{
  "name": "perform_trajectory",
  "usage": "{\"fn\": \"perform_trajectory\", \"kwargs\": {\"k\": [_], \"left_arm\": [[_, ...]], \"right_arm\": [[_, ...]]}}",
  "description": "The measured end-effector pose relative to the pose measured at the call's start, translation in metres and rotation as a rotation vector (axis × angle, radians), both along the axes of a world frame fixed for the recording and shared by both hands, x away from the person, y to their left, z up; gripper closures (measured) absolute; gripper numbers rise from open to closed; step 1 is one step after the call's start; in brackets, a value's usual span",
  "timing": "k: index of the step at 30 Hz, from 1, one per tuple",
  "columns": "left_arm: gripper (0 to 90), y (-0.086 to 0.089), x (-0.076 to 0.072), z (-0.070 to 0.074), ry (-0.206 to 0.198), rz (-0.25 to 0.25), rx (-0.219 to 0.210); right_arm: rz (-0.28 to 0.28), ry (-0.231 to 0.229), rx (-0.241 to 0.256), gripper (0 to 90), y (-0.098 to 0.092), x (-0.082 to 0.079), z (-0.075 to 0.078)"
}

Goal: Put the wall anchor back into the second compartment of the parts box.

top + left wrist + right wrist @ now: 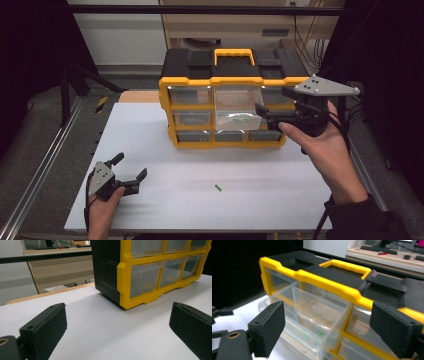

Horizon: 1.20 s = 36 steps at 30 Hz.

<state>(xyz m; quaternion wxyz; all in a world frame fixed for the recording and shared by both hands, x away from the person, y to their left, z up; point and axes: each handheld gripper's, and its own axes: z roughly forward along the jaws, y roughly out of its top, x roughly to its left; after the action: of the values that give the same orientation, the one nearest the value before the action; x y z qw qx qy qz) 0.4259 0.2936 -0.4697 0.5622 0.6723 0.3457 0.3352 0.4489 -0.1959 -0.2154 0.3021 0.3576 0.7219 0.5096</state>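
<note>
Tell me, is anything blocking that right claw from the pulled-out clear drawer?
Nothing visible does. The right gripper is open, its jaws level with the pulled-out clear drawer of the yellow organiser, with only bare air between them in the right gripper view.

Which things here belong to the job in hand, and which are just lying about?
In use:
- pulled-out clear drawer, small green bits inside
- yellow and black drawer cabinet
- right gripper, open beside that drawer
- small green piece loose on the white table

Lying about:
- left gripper, open, low over the table
- closed drawers
</note>
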Motion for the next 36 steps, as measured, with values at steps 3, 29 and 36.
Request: {"fn": "perform_trajectory", "kwargs": {"k": [3, 29, 36], "left_arm": [[1.1, 0.0, 0.0, 0.0, 0.001, 0.002, -0.001], [1.1, 0.001, -0.001, 0.0, 0.001, 0.003, -0.004], [1.1, 0.001, -0.001, 0.0, -0.003, 0.005, -0.008]], "right_arm": [[-0.007, 0.02, -0.01, 9.9, -0.006, -0.004, -0.011], [0.008, 0.221, -0.1, 6.8, 0.006, 0.002, -0.128], [0.019, 0.267, -0.111, 6.9, 0.014, 0.002, -0.146]]}}
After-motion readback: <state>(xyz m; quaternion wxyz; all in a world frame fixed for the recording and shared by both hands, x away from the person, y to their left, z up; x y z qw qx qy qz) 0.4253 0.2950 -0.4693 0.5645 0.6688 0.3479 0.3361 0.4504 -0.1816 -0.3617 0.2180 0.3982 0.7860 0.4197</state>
